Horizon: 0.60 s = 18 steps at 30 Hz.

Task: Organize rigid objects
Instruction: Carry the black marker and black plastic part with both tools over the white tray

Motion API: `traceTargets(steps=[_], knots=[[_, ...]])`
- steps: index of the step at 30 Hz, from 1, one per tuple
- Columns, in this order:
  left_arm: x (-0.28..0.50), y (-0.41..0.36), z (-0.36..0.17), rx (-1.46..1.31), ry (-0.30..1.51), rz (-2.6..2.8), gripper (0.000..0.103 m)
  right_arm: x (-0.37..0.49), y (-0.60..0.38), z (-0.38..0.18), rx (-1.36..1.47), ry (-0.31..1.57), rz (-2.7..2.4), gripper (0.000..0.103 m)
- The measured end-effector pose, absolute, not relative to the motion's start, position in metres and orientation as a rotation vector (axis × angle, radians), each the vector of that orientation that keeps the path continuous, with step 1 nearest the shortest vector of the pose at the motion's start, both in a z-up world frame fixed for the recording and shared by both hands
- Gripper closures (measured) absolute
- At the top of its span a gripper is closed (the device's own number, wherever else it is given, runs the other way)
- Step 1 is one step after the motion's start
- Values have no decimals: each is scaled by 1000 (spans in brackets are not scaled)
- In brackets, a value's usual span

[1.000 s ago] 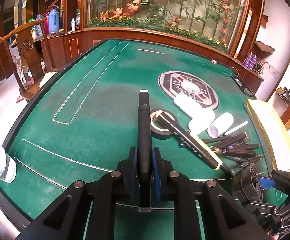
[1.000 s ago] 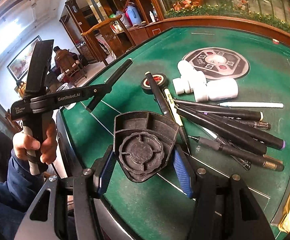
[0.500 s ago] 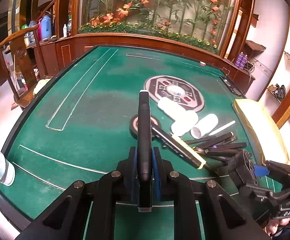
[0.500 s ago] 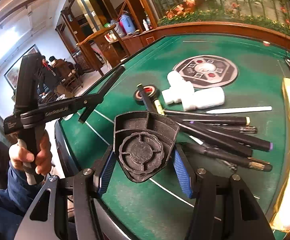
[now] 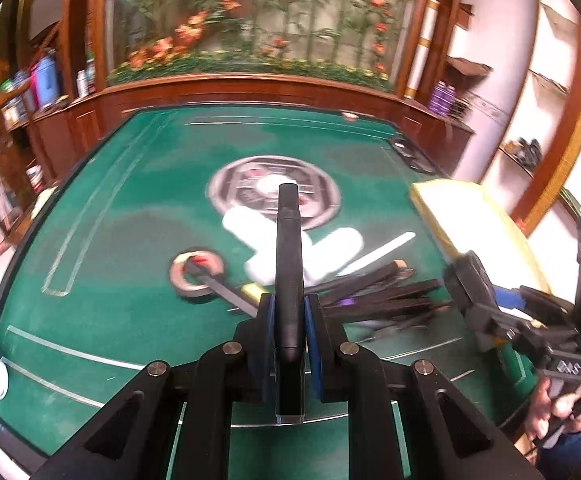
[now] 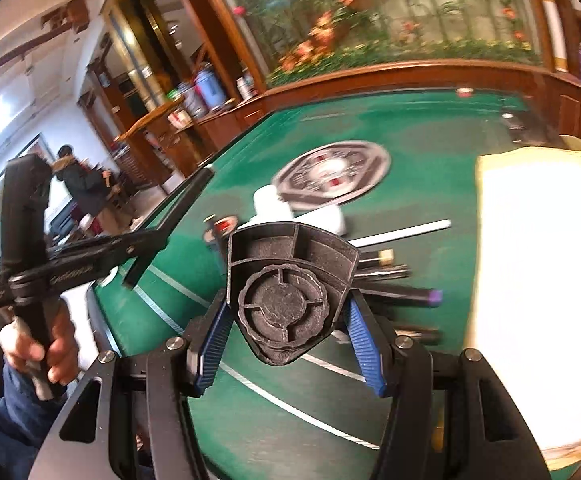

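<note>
The left tongs (image 5: 289, 320) clamp a black marker (image 5: 288, 264), its long axis pointing straight ahead over the green counter (image 5: 130, 240); the right tongs (image 6: 290, 332) hold a black plastic base (image 6: 290, 288) above scattered pens (image 6: 394, 292).

Behind your green felt table (image 5: 138, 216) a wooden-framed glass wall (image 5: 258, 20) is showing flowering plants, and bottles are standing on the wooden counter (image 6: 194, 92) to its left. A round patterned disc (image 6: 330, 176) is sitting in the felt's middle, and a pale yellow slab (image 5: 474, 216) is lying along the right edge. Someone in a dark coat (image 6: 78, 184) is standing far off in the room
</note>
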State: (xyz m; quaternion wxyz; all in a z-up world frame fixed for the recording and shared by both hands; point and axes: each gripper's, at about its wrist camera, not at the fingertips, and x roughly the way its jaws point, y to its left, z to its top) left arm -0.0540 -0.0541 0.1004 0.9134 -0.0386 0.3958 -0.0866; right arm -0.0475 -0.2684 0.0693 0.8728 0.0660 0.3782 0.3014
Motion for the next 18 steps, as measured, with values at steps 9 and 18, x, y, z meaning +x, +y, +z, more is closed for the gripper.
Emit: traceTargets(steps=[9, 18], knots=[[-28, -159, 101, -20, 872, -376, 88, -30, -337, 74, 120, 752, 422, 47], [8, -263, 68, 13, 996, -493, 89, -11, -391, 58, 176, 794, 279, 47]])
